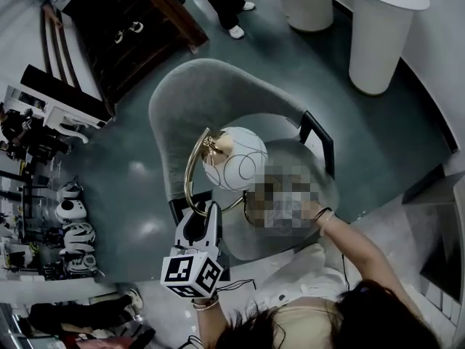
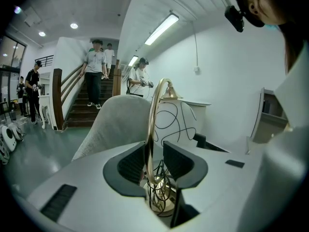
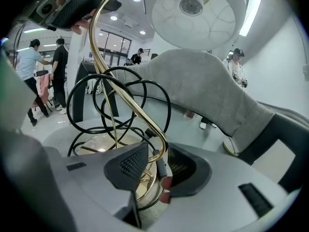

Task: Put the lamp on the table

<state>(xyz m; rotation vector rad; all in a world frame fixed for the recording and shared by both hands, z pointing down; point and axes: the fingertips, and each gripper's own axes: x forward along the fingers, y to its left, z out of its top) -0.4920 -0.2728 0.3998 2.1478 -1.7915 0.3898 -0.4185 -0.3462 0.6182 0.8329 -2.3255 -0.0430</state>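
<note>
Our left tongs [image 2: 154, 159] are clenched on the gold stem [image 2: 150, 124] of the lamp [image 1: 234, 158], partway up. Our right tongs [image 3: 157, 167] grasp the same stem low down, just above its brass base [image 3: 104, 146] (a black cord [image 3: 96, 93] loops loosely around it). The lamp stands upright over the seat of the grey armchair [image 1: 211, 93].

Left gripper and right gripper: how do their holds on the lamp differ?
The left gripper takes the gold stem partway up, toward the globe; the right gripper takes it low, by the base. The left gripper has only stem between its jaws, with a gap on one side; the right gripper pinches stem and black cord together. Both sit on the same lamp.
</note>
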